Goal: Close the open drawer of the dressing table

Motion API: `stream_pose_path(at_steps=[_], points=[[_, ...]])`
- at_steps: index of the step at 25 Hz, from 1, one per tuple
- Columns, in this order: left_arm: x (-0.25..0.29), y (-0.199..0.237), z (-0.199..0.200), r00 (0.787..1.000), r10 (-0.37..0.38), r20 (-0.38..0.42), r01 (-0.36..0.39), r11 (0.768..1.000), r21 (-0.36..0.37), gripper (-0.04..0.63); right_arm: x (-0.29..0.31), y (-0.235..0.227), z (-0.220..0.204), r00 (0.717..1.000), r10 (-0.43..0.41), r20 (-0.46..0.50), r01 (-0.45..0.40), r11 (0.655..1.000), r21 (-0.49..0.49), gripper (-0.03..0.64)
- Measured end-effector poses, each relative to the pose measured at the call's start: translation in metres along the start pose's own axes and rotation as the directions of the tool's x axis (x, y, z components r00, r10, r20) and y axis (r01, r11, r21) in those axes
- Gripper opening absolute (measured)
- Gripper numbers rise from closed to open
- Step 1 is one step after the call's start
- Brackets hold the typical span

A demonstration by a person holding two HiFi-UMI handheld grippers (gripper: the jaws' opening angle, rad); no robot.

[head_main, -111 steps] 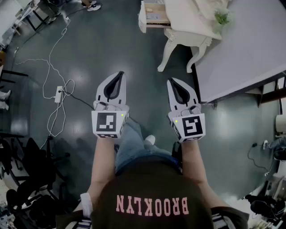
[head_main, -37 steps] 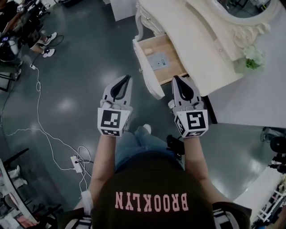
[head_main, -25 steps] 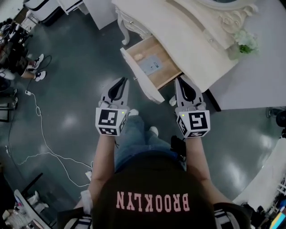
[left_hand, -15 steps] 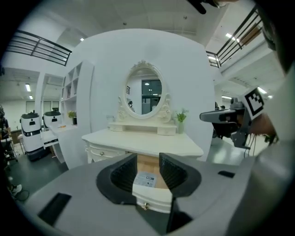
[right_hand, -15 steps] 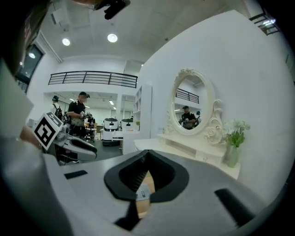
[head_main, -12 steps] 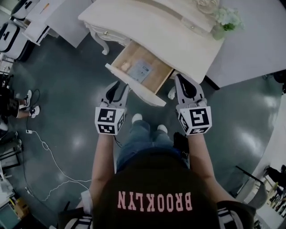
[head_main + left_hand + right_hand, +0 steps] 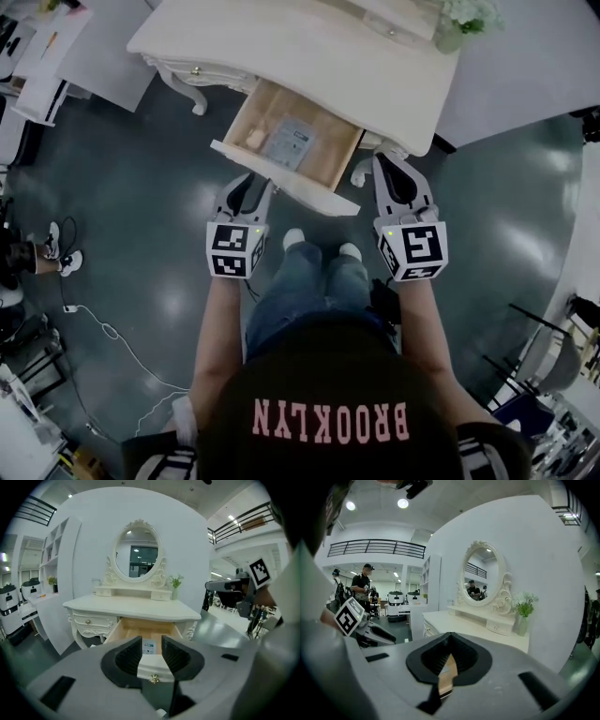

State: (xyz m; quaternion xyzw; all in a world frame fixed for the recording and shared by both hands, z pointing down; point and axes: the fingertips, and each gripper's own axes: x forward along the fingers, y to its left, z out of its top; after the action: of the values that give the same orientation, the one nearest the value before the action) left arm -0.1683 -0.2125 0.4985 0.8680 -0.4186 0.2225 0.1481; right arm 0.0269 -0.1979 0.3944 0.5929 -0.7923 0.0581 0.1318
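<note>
- the drawer is standing pulled well out of the cream dressing table, just below its worktop. a printed leaflet and a small pale object are lying on its wooden floor.
- the left tool is standing released, its jaws having just been opening. it is facing the white drawer front, and the brass knob is showing in the gap, with no pad pressing on anything.
- the right tool is hanging clenched on nothing, tips together, just beside the drawer's right corner and the worktop edge.
- judged stage: the tools are lining up for the push, which is not yet begun.
- likely fault: a push landing to one side of the knob is risking a skewed drawer binding on its runners.
- likely fault: the spread jaws are risking snagging the knob and turning the push into a scrape.
- likely fault: the right tool, sitting near the closing gap, is risking getting pinched between drawer front and frame.
- likely fault: a hard shove is risking rocking the dressing table and tipping the vase of greenery on the worktop.
</note>
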Motion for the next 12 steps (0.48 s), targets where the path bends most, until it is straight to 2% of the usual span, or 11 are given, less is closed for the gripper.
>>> stream_pose_path(at_steps=[6,12], points=[[0.016,0.003,-0.037,0.993,-0.078,-0.085,0.079,0.997,0.013,0.124,-0.005,0.001,-0.027,0.995,-0.086,-0.054,0.09,0.994,0.065,-0.006],[0.027,-0.002,-0.075,0.978,-0.135,-0.159,0.139,0.99,0.013,0.124,-0.014,0.01,-0.061,0.986,-0.123,-0.114,0.138,0.982,0.129,-0.006]])
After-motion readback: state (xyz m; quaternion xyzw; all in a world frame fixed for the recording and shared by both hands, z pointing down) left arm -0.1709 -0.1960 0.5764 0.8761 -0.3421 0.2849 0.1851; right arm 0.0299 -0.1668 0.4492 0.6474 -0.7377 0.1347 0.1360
